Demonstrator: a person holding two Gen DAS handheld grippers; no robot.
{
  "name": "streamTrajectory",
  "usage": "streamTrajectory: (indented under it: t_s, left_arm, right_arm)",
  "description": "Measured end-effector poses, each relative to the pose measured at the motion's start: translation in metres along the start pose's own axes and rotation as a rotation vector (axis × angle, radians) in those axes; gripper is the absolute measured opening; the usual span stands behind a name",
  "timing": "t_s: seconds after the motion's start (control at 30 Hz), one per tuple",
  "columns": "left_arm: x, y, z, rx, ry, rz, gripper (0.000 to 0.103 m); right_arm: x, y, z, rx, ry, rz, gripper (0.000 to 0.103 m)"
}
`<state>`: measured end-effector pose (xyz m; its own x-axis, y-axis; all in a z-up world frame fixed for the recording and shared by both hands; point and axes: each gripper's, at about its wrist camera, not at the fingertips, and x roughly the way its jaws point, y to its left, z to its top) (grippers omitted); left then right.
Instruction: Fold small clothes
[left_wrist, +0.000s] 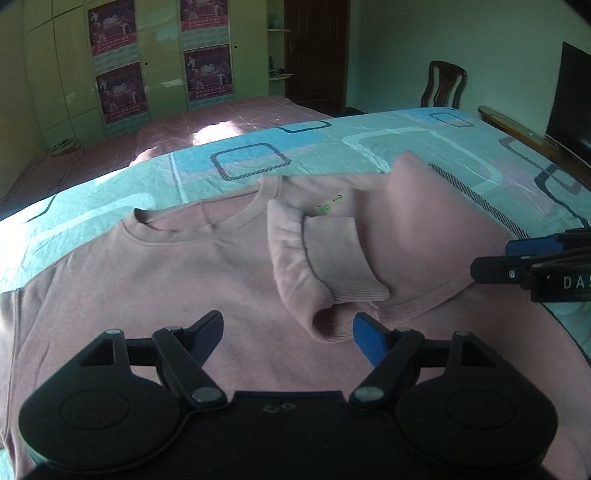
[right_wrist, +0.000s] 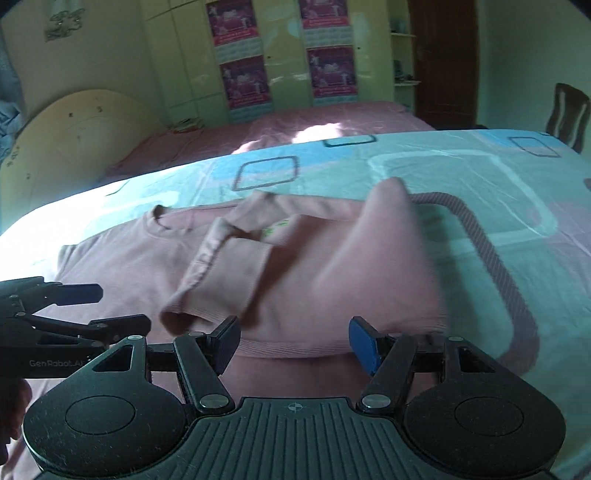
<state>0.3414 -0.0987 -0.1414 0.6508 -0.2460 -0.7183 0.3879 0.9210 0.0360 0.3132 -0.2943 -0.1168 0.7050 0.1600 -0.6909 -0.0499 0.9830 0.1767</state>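
Nearest me, my left gripper (left_wrist: 288, 330) hangs just above the pink sweatshirt (left_wrist: 155, 280), jaws spread wide and gripping nothing; the cloth under it lies flat. My right gripper (right_wrist: 293, 341) is likewise gaping, with nothing between its fingers, poised over the ribbed hem (right_wrist: 295, 349) of the folded-over part. From the left wrist I see the right tool's fingers (left_wrist: 495, 269) coming in from the right edge, beside the fold; from the right wrist the left tool (right_wrist: 70, 321) sits at the left edge over the sweatshirt's body.

The sweatshirt lies spread on the bed sheet (left_wrist: 332, 147), neckline (left_wrist: 199, 221) pointing away from me. Its right side is turned in over the chest, and a sleeve with a ribbed cuff (left_wrist: 332, 258) rests on top of that fold. A small green label (left_wrist: 328, 205) shows near the collar.

Past the sheet there is a second bed in dusky pink (left_wrist: 221, 118), then a yellow-green wardrobe (left_wrist: 159, 55) carrying posters (left_wrist: 114, 29), a dark door (left_wrist: 317, 51) and a wooden chair (left_wrist: 443, 85)
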Motion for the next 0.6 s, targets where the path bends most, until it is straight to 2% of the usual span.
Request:
streamTrajectory:
  t_s: [0.1,0.27,0.33,0.4,0.47,0.5,0.57,0.6]
  left_arm:
    - [0.02,-0.012,0.0,0.029,0.013,0.033,0.065]
    - [0.042,-0.006,0.001,-0.004,0.008,0.094,0.059]
    - [0.047,-0.007,0.006,-0.001,-0.006,0.108,0.047]
    - [0.048,-0.005,0.01,-0.019,-0.042,0.099,0.022]
    - [0.043,0.001,0.015,-0.067,-0.074,0.098,0.013]
    - [0.038,0.006,0.017,-0.101,-0.097,0.098,0.011]
    - [0.027,0.02,0.02,-0.178,-0.144,0.09,0.011]
    - [0.021,0.028,0.023,-0.22,-0.164,0.088,0.01]
  right_arm:
    - [-0.004,-0.026,-0.01,0.019,0.006,-0.082,0.065]
    - [0.003,-0.052,-0.02,0.045,0.024,-0.146,0.064]
    - [0.011,-0.058,-0.019,0.047,0.036,-0.152,0.064]
    - [0.017,-0.06,-0.018,0.055,0.034,-0.152,0.064]
    - [0.023,-0.06,-0.015,0.059,0.028,-0.141,0.064]
    - [0.026,-0.059,-0.012,0.061,0.022,-0.136,0.064]
    - [0.031,-0.058,-0.006,0.073,0.015,-0.109,0.046]
    - [0.037,-0.056,-0.001,0.077,0.018,-0.099,0.044]
